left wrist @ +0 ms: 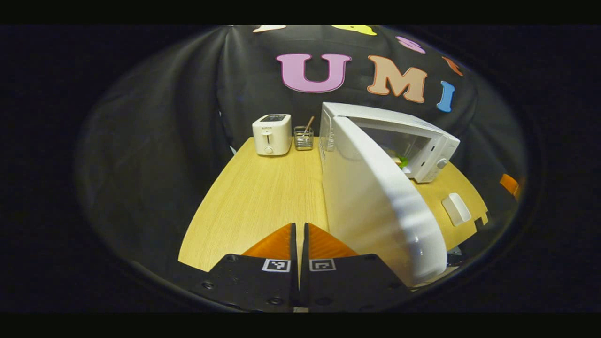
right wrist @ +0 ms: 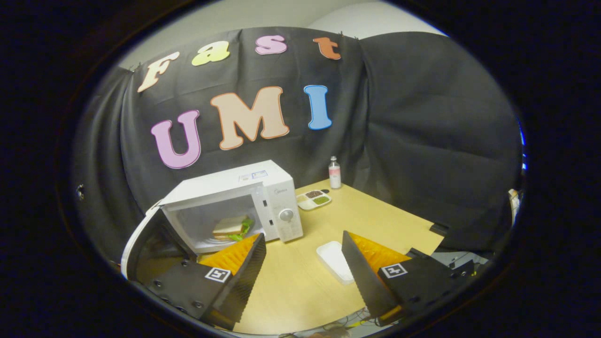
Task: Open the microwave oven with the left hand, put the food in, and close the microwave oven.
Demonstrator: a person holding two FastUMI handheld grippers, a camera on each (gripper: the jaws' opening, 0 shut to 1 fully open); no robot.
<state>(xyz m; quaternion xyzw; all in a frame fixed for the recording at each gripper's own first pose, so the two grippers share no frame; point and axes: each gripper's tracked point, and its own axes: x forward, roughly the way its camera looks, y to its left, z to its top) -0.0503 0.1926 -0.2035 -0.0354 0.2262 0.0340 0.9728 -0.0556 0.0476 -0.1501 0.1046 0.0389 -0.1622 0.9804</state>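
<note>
The white microwave (right wrist: 244, 188) stands on the wooden table with its door (left wrist: 375, 202) swung partly open. A sandwich with green lettuce (right wrist: 232, 227) lies inside the cavity; in the left gripper view I catch just a green bit of the sandwich (left wrist: 402, 160) past the door's edge. My left gripper (left wrist: 300, 230) is shut with nothing between its fingers, just left of the door's outer face. My right gripper (right wrist: 303, 246) is open and empty, held above the table in front of the microwave.
A white toaster (left wrist: 272, 134) and a small wire holder (left wrist: 303, 137) stand at the table's back. A white rectangular tray (right wrist: 334, 260) lies between my right fingers' lines. A divided dish (right wrist: 313, 199) and a small bottle (right wrist: 334, 172) sit beside the microwave.
</note>
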